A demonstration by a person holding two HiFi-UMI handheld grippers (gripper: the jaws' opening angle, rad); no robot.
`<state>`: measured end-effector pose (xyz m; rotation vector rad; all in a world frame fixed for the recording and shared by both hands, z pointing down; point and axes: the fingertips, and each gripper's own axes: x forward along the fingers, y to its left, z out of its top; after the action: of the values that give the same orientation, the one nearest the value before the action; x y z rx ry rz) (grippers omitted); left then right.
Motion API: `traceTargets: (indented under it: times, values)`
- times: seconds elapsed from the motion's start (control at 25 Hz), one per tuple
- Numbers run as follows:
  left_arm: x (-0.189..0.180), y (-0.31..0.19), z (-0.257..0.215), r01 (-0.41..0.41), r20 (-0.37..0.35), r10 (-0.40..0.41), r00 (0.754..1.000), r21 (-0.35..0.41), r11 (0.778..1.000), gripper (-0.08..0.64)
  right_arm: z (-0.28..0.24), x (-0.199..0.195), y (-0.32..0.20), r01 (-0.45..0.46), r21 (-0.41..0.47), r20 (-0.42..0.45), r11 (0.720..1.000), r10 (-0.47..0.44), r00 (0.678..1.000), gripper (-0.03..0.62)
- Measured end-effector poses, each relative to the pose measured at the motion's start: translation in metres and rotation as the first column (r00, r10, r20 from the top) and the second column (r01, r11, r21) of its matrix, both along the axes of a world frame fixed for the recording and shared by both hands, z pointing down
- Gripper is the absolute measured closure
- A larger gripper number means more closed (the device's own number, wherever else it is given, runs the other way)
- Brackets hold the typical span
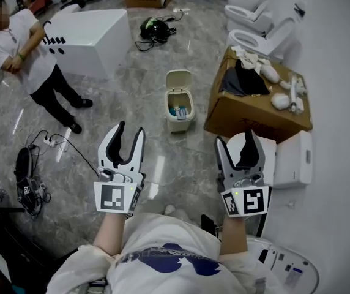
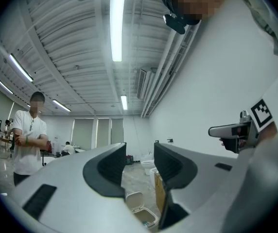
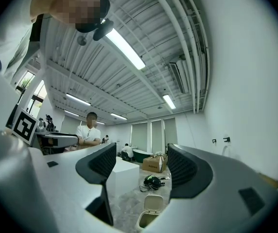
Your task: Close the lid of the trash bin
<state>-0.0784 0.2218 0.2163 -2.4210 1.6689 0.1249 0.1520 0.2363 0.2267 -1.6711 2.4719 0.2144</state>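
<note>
A small cream trash bin stands on the grey marble floor ahead of me, its lid tipped up and back and some rubbish showing inside. My left gripper is held out short of the bin and to its left, open, with nothing between its fingers. At the same height on the bin's right, my right gripper is also open and empty. In the left gripper view the bin shows low between the spread jaws of the left gripper. In the right gripper view the bin sits below the right gripper.
A large cardboard box with cloth and doll parts on top stands right of the bin. A white box lies nearer me. A white cabinet, a standing person, floor cables and toilets surround the space.
</note>
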Motion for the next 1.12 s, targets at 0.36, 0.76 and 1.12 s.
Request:
traceTargets:
  times: [0.36, 0.76, 1.12]
  values:
    - [0.01, -0.037, 0.005, -0.011, 0.017, 0.011, 1.0, -0.013, 1.0, 0.387, 0.008, 0.004, -0.056, -0.013, -0.011, 0.001, 1.0, 0.013, 1.0, 0.27]
    - [-0.004, -0.13, 0.021, -0.036, 0.008, 0.037, 0.999, -0.036, 0.999, 0.387, 0.023, 0.002, -0.139, -0.07, -0.033, -0.001, 0.997, 0.07, 0.998, 0.268]
    - [-0.032, -0.268, 0.014, -0.065, -0.01, 0.065, 0.998, -0.048, 0.997, 0.387, 0.013, -0.027, -0.273, -0.1, -0.038, -0.031, 0.994, 0.099, 0.995, 0.267]
